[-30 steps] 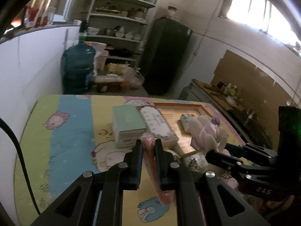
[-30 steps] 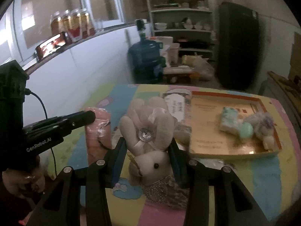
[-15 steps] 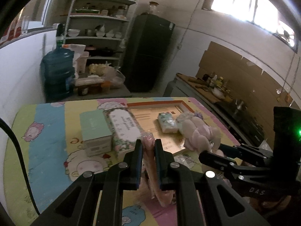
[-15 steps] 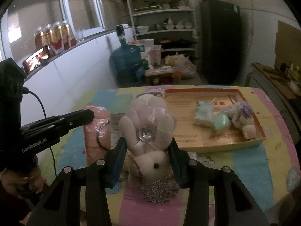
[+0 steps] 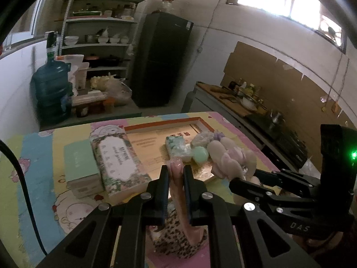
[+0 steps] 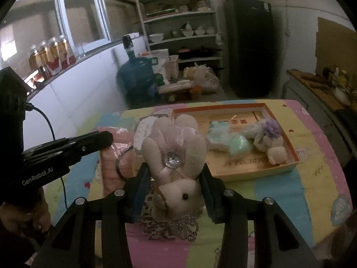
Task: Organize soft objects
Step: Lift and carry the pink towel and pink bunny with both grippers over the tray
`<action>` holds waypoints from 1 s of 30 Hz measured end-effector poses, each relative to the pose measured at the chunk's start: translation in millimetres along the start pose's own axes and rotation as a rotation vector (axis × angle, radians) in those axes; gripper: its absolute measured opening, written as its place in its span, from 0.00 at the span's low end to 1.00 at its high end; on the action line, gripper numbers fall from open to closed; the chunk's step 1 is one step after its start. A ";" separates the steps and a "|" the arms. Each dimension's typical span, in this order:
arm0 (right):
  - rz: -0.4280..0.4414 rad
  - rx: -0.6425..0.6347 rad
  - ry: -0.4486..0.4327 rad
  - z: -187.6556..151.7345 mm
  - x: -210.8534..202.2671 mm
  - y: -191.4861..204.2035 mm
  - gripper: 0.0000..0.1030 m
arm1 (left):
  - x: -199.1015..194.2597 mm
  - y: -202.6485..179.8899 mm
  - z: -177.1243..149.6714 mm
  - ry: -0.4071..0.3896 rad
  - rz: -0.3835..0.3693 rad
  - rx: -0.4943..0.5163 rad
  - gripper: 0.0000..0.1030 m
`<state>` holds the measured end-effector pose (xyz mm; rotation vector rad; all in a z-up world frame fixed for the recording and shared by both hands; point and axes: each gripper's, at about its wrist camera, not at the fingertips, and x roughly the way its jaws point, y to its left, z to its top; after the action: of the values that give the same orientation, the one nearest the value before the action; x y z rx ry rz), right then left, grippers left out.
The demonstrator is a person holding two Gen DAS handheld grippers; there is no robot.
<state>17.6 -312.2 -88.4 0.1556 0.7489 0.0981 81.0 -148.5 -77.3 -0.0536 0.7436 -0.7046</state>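
- Left claw (image 5: 176, 174) clamped tight on thin pink soft pack (image 5: 178, 178), held above surface (image 5: 40, 156), near tray (image 5: 160, 127).
- Right claw (image 6: 174, 178) half open, gripping plush rabbit (image 6: 176, 154) at the head, below the ears; airborne over surface.
- Both light, squashy, no breakage risk.
- Pack film looks slick: keep pinch mid-body.
- Rabbit compresses under pads; grip head or torso, not ears or bow gem.
- Tray already holds tissue pack (image 6: 219, 134), green ball (image 6: 239, 144), small plush (image 6: 267, 138).
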 end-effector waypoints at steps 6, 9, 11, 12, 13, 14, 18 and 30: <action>-0.014 0.016 -0.002 4.4 -0.7 -20.0 0.44 | 17.0 -11.6 7.6 0.010 -0.011 0.010 0.13; -0.021 0.026 -0.003 6.1 -0.5 -31.2 0.44 | 25.4 -17.6 11.3 0.016 -0.016 0.016 0.13; -0.026 0.032 -0.002 7.1 0.1 -38.2 0.44 | 31.0 -21.5 13.7 0.018 -0.018 0.019 0.13; -0.027 0.035 -0.002 7.4 0.2 -41.2 0.44 | 33.4 -23.5 14.8 0.019 -0.019 0.020 0.13; -0.029 0.037 -0.002 7.9 0.2 -44.5 0.44 | 36.2 -25.0 16.0 0.019 -0.019 0.020 0.13; -0.032 0.039 -0.002 9.4 0.8 -48.4 0.44 | 38.9 -26.5 17.3 0.020 -0.021 0.020 0.13; -0.037 0.046 -0.005 12.4 0.4 -63.3 0.44 | 48.6 -35.2 20.9 0.024 -0.020 0.020 0.13; -0.033 0.086 0.005 18.6 12.3 -110.0 0.44 | 92.0 -48.7 35.4 0.055 -0.009 0.012 0.13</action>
<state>42.9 -420.6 -102.5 0.2245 0.7604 0.0351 123.6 -248.7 -92.5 -0.0272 0.7918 -0.7216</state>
